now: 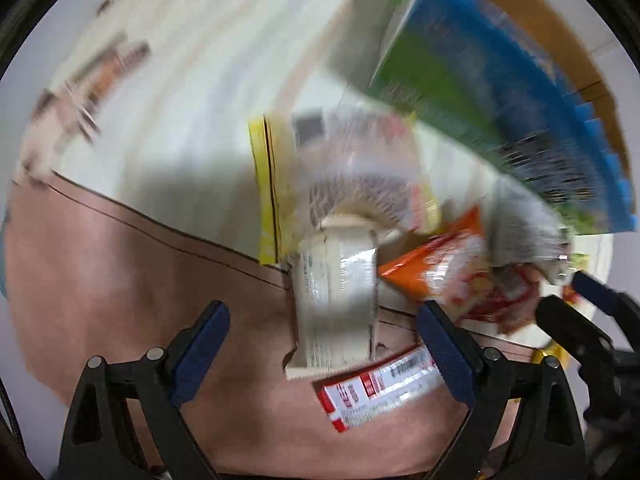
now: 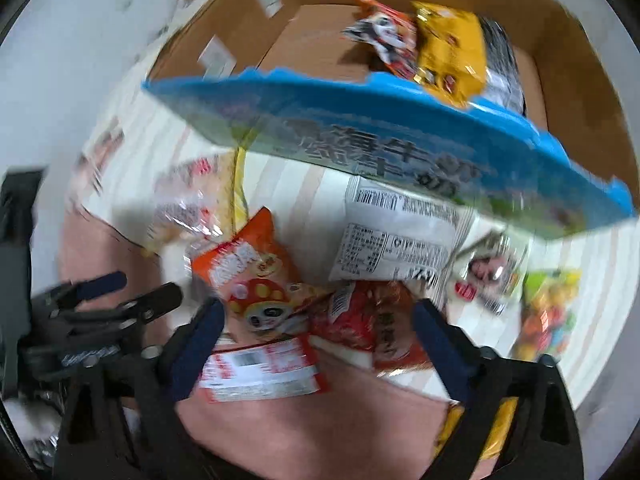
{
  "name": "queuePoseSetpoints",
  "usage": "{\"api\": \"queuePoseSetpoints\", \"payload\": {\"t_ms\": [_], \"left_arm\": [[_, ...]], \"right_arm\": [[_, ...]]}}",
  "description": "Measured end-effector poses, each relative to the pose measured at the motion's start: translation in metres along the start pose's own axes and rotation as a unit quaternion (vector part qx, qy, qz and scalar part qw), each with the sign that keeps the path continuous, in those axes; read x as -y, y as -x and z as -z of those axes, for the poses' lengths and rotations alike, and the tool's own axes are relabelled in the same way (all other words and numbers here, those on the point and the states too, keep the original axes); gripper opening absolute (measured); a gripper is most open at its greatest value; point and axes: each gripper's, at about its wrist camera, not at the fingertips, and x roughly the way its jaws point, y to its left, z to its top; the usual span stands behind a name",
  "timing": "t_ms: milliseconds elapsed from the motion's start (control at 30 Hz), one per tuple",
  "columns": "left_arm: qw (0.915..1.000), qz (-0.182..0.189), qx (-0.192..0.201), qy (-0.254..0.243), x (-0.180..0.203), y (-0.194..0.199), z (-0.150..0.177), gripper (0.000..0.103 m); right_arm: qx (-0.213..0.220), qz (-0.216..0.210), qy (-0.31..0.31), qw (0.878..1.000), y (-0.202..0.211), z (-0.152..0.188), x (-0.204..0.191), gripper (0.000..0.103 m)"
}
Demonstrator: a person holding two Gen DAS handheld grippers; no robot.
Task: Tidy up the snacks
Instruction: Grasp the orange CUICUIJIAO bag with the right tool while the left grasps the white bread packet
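My left gripper (image 1: 324,348) is open above a cream packet (image 1: 336,300) and a red-and-white packet (image 1: 380,388) on a pink mat (image 1: 120,288). My right gripper (image 2: 320,344) is open over an orange panda packet (image 2: 256,280), a red packet (image 2: 372,324) and a red-and-white packet (image 2: 260,372). A large blue-and-green snack bag (image 2: 400,148) lies tilted across the rim of a cardboard box (image 2: 580,60); it also shows in the left wrist view (image 1: 500,92). The box holds a yellow packet (image 2: 452,48) and an orange one (image 2: 384,36). Both views are motion-blurred.
A white packet with a label (image 2: 400,236), a small photo packet (image 2: 492,272) and a bag of colourful sweets (image 2: 548,312) lie on the striped cloth (image 2: 600,280). A clear packet with yellow edge (image 1: 340,168) lies ahead of the left gripper. The other gripper shows at each view's side.
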Motion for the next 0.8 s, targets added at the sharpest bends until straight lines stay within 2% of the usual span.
{"api": "queuePoseSetpoints", "payload": {"t_ms": [33, 67, 100, 167, 333, 433, 467, 500, 600, 700, 767, 800], "left_arm": [[1.0, 0.001, -0.008, 0.0, 0.001, -0.01, -0.002, 0.095], [0.9999, -0.002, -0.014, 0.0, 0.002, -0.021, -0.004, 0.084], [0.9998, -0.007, -0.017, -0.001, 0.003, -0.03, -0.004, 0.066], [0.9999, -0.009, -0.011, -0.004, 0.001, -0.034, -0.003, 0.055], [0.9987, -0.05, 0.007, -0.014, -0.021, -0.021, 0.014, 0.053], [0.999, -0.045, 0.0, 0.003, -0.038, -0.021, 0.022, 0.053], [0.9991, -0.042, 0.0, 0.008, -0.042, -0.02, 0.023, 0.053], [0.9991, -0.042, 0.0, 0.009, -0.042, -0.019, 0.023, 0.053], [0.9991, -0.041, 0.006, 0.007, -0.04, -0.017, 0.02, 0.053], [0.9993, -0.037, 0.01, 0.003, -0.038, -0.018, 0.02, 0.056], [0.9995, -0.03, 0.009, 0.003, -0.041, -0.023, 0.023, 0.056], [0.9996, -0.027, 0.007, 0.003, -0.041, -0.025, 0.022, 0.057]], "right_arm": [[-0.003, 0.017, 0.023, 1.0, -0.005, 0.0, -0.007, 0.083], [-0.005, 0.024, 0.036, 0.999, -0.008, 0.0, -0.012, 0.083], [-0.01, 0.029, 0.052, 0.998, -0.012, 0.0, -0.017, 0.083], [-0.023, 0.027, 0.079, 0.996, -0.021, -0.001, -0.026, 0.083], [-0.055, 0.044, 0.152, 0.986, -0.05, -0.006, -0.058, 0.083], [-0.071, 0.053, 0.16, 0.983, -0.072, -0.014, -0.07, 0.081], [-0.075, 0.053, 0.147, 0.985, -0.078, -0.017, -0.071, 0.075], [-0.083, 0.043, 0.123, 0.988, -0.082, -0.019, -0.069, 0.062], [-0.117, 0.011, 0.016, 0.993, -0.09, -0.022, -0.051, 0.06], [-0.155, -0.059, -0.099, 0.981, -0.092, -0.016, -0.027, 0.06], [-0.162, -0.086, -0.143, 0.973, -0.093, -0.012, -0.017, 0.062], [-0.162, -0.086, -0.149, 0.972, -0.093, -0.012, -0.015, 0.07]]}}
